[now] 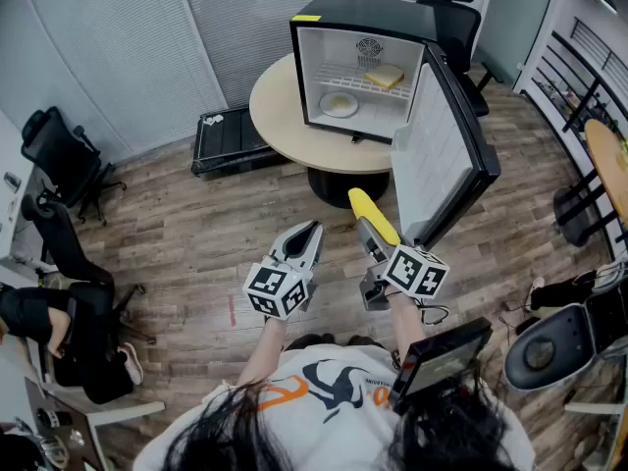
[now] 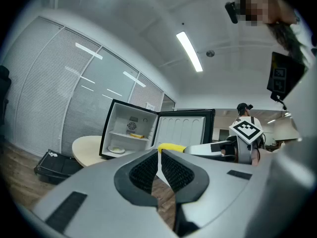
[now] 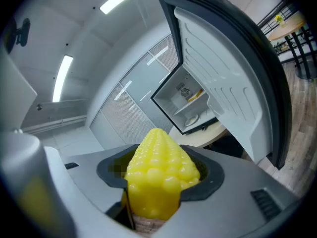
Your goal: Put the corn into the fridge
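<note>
— Right gripper, what did it have?
— It was clamped on the corn, jaws spread wide round the thick end, the tip poking out ahead. I had it aimed at the fridge, I think so the cob would go in tip first. It hung over the floor, well short of the table's near edge.
— And the left gripper?
— Jaws together, nothing in them, just beside the right one. I judged it spare, since the door already stood swung wide to the right.
— Where was the fridge?
— On the table's right side, mouth facing me. A plate lay on its floor toward the left wall, and a yellow block sat at the shelf's right end. I reckoned the bare floor beside the plate was the likeliest spot. The door's edge was near my right gripper, so I'd have to steer left of it.
</note>
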Action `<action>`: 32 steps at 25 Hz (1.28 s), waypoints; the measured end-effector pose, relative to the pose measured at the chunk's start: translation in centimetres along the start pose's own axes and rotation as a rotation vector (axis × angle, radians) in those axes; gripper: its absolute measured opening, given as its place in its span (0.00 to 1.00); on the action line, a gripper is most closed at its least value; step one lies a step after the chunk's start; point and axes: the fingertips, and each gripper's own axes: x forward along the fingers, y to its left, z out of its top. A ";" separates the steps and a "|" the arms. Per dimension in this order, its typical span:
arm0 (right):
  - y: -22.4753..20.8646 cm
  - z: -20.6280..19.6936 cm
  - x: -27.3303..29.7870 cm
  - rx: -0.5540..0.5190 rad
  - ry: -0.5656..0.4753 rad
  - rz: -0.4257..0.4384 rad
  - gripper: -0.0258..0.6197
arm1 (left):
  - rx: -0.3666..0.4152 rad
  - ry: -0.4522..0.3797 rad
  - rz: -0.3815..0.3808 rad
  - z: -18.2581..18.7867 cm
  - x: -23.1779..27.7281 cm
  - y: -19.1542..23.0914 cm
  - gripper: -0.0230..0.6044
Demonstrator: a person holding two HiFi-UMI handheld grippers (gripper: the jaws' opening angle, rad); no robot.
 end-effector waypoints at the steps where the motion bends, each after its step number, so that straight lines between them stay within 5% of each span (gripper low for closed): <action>1: -0.1 -0.1 -0.2 -0.004 0.003 -0.003 0.44 | -0.003 0.006 -0.004 -0.2 0.1 -0.3 0.06; 17: -1.6 -0.1 -1.7 -0.045 -0.001 -0.023 0.44 | -0.034 0.053 -0.020 -2.5 2.3 -2.4 0.06; 32: -2.6 -0.4 0.6 -0.090 0.085 0.043 0.44 | -0.034 0.059 0.051 -3.4 4.7 -1.6 0.06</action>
